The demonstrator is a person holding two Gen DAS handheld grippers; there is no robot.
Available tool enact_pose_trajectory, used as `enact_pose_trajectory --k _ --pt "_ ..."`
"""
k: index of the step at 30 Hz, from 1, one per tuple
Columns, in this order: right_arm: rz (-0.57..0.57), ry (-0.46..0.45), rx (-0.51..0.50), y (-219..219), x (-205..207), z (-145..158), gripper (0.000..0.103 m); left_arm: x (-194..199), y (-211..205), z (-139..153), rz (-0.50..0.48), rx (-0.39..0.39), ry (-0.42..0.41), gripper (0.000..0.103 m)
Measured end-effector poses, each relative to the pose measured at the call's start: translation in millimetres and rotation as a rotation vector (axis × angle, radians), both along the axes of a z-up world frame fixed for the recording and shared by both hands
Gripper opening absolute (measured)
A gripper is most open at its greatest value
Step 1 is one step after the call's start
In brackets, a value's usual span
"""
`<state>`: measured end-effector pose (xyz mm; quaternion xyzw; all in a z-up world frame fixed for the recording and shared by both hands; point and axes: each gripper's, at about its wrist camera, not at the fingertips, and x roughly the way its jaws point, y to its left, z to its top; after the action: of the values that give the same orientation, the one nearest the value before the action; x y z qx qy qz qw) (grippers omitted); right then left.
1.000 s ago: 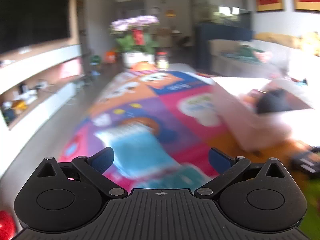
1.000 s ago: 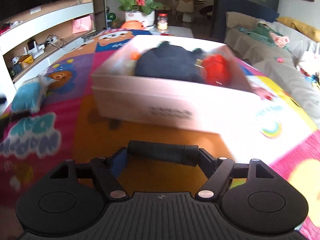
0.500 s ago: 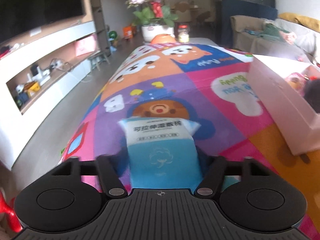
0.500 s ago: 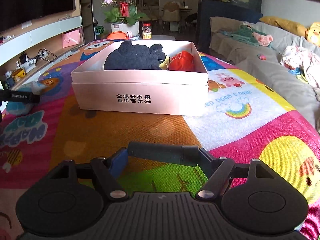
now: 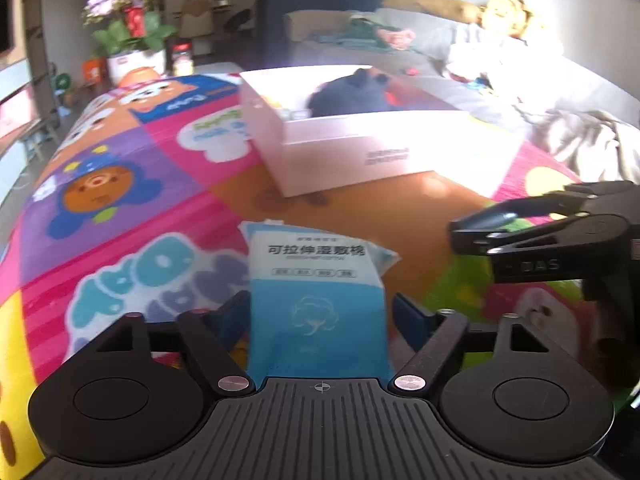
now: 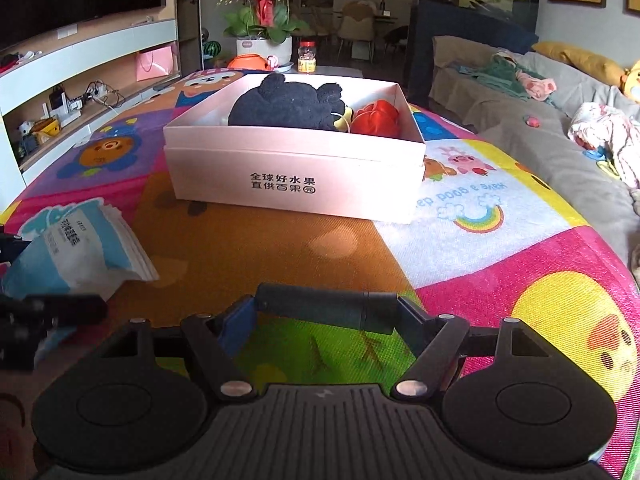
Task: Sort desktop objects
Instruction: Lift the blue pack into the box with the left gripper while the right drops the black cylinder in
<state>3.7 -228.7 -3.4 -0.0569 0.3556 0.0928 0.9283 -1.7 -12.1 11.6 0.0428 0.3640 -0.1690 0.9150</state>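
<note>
My left gripper (image 5: 318,316) is shut on a blue and white wipes packet (image 5: 316,292) and holds it above the colourful play mat. The packet also shows at the left of the right wrist view (image 6: 80,248). My right gripper (image 6: 326,312) is shut on a black cylinder (image 6: 324,309), held crosswise between the fingers, low over the mat. A pink open box (image 6: 296,176) stands ahead on the mat, holding a dark plush toy (image 6: 288,104) and a red object (image 6: 378,118). The box also shows in the left wrist view (image 5: 360,148).
The play mat (image 6: 500,248) covers the surface. A grey sofa (image 6: 560,140) with clothes runs along the right. A flower pot (image 6: 264,42) and a jar (image 6: 307,60) stand beyond the box. A TV shelf (image 6: 80,80) lies at the left. The right gripper's body (image 5: 560,240) shows at the right.
My left gripper closed on the wipes packet, lifted it and swung right toward the box. My right gripper kept hold of the black cylinder and has drawn back slightly from the box.
</note>
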Motion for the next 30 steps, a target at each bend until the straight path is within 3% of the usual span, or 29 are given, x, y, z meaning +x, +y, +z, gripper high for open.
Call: enact_pose_trajectory --k 7,12,16,20,24,26,30 --pt "-0.011 -0.013 -0.011 -3 -5 -1 0.081 -4 -5 1 -0.004 0.019 0.007 0.085" --pt "0.004 -0.011 -0.008 -2 -8 2 0.074 -5 -8 2 0.005 0.06 -0.009 0.063" --pt "-0.005 -0.019 0.007 -8 -14 8 0.074 -11 -8 7 0.001 0.066 -0.032 0.059" --pt "-0.05 -0.096 0.022 -23 -18 33 0.074 -11 -6 38 -0.003 0.061 -0.139 0.058" --pt "-0.105 -0.262 0.041 -41 -22 84 0.074 9 -13 84 -0.01 0.069 -0.316 0.058" --pt "-0.113 -0.338 0.049 -47 -25 106 0.074 32 -23 101 -0.028 0.066 -0.388 0.059" --pt "-0.107 -0.416 0.03 -46 -21 129 0.074 96 -41 121 -0.013 0.012 -0.451 0.062"
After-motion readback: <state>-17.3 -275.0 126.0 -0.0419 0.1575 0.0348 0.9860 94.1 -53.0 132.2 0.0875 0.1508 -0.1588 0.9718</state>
